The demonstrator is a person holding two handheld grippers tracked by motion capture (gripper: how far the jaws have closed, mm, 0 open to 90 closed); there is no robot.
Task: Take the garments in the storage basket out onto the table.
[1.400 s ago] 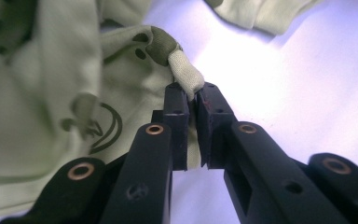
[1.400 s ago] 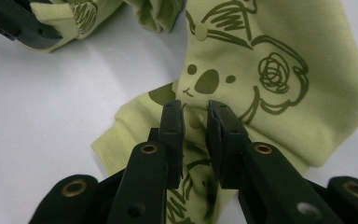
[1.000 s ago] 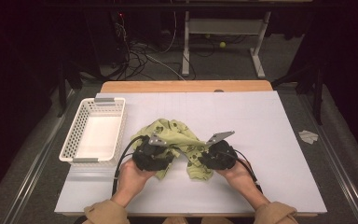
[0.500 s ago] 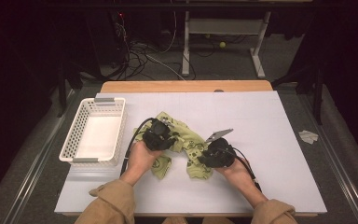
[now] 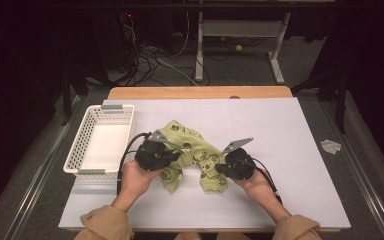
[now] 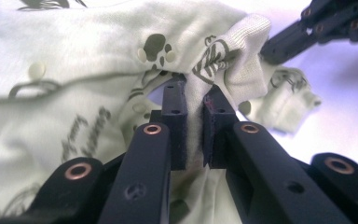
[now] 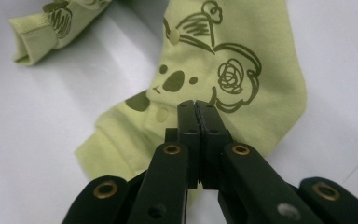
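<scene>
The green printed garment (image 5: 190, 155) lies crumpled mid-table, right of the white basket (image 5: 82, 145), which holds nothing. The left gripper (image 6: 193, 126) has just been closing and pinches a fold; the right gripper (image 7: 198, 135), jaws together, nips its hem.

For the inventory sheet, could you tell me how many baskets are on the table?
1: the white basket sits at the table's left edge, left of the green garment.

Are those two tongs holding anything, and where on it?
Both grip the green printed garment: the left tongs pinch a bunched fold, the right tongs are shut at its edge near a cuff.
</scene>
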